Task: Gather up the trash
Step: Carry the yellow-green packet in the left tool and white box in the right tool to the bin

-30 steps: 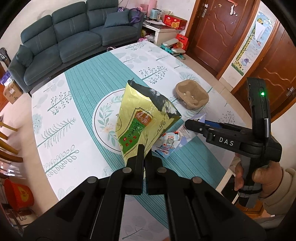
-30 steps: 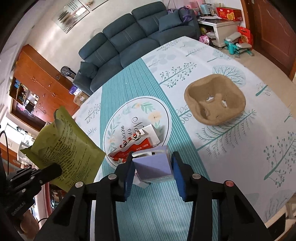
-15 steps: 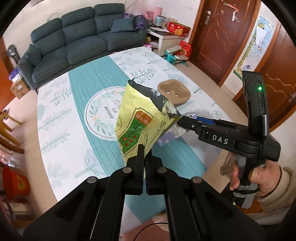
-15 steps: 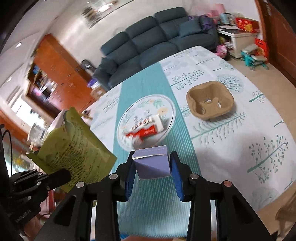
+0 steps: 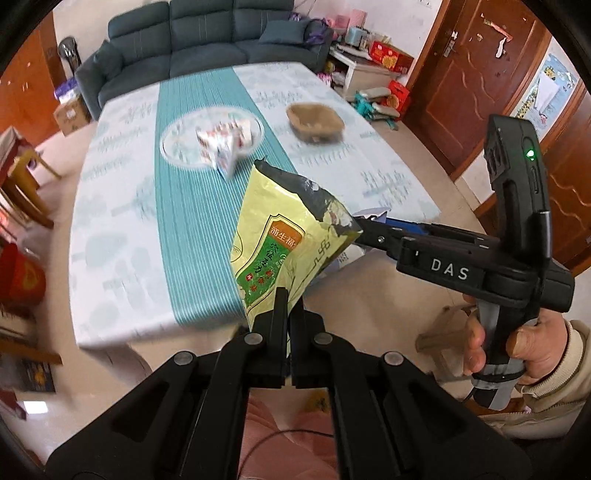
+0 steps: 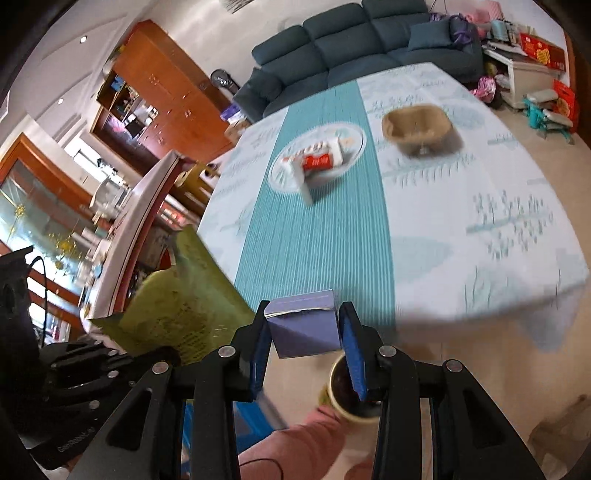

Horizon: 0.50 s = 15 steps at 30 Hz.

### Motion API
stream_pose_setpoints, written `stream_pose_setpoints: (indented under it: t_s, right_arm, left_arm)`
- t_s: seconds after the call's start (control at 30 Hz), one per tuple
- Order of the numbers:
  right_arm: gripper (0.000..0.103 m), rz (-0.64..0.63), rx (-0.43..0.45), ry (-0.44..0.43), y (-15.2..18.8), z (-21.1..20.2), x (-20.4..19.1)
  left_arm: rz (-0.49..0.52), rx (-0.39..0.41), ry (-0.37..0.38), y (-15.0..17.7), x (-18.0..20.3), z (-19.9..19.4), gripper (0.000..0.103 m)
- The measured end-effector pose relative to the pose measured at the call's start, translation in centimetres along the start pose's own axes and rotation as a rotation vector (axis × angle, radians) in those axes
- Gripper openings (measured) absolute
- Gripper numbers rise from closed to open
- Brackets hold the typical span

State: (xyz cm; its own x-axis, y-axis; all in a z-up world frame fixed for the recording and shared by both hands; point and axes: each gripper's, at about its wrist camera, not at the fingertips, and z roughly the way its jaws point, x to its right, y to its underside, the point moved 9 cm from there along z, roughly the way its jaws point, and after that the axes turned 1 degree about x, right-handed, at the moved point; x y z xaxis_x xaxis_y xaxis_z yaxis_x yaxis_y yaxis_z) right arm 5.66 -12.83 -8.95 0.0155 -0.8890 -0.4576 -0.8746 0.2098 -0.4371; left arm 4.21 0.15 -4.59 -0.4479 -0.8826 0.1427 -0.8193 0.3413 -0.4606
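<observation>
My left gripper [image 5: 288,310] is shut on the bottom edge of a torn-open yellow-green snack bag [image 5: 284,236], which stands upright above the fingers. My right gripper [image 6: 304,328] is shut on a small purple carton [image 6: 304,325] pressed between its blue pads. Both are off the near edge of the table [image 6: 480,258], over the floor. The bag [image 6: 184,310] shows left of the purple carton, with the left gripper [image 6: 92,365] under it. In the left wrist view the right gripper [image 5: 369,229] is mostly behind the bag. A red-and-white carton [image 5: 221,144] [image 6: 317,162] lies on the table's round print.
A brown pulp cup tray [image 5: 316,122] [image 6: 419,127] sits on the table's far right. A round yellowish container [image 6: 347,387] with a dark inside is on the floor under my right gripper. Pink clothing [image 6: 295,443] is below. A sofa [image 5: 207,33] stands behind the table, with a red bucket [image 5: 22,280] left.
Both grippers have drawn back from over the table to past its near edge, carrying the bag and the purple carton. The red-and-white carton stays on the table.
</observation>
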Motion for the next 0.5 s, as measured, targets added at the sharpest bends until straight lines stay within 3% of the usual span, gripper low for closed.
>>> stream_pose_setpoints:
  t_s: [0.23,0.5]
  right_arm:
    - [0.036,0.045,-0.073,0.037,7.8,2.6,1.8]
    - [0.036,0.184,-0.152,0.116,16.9,11.4,8.1]
  left_arm:
    - [0.014,-0.103,0.045,5.7,1.8,1.7,0.0]
    - [0.071,-0.213,0.088,13.6,2.0,10.7,0.0]
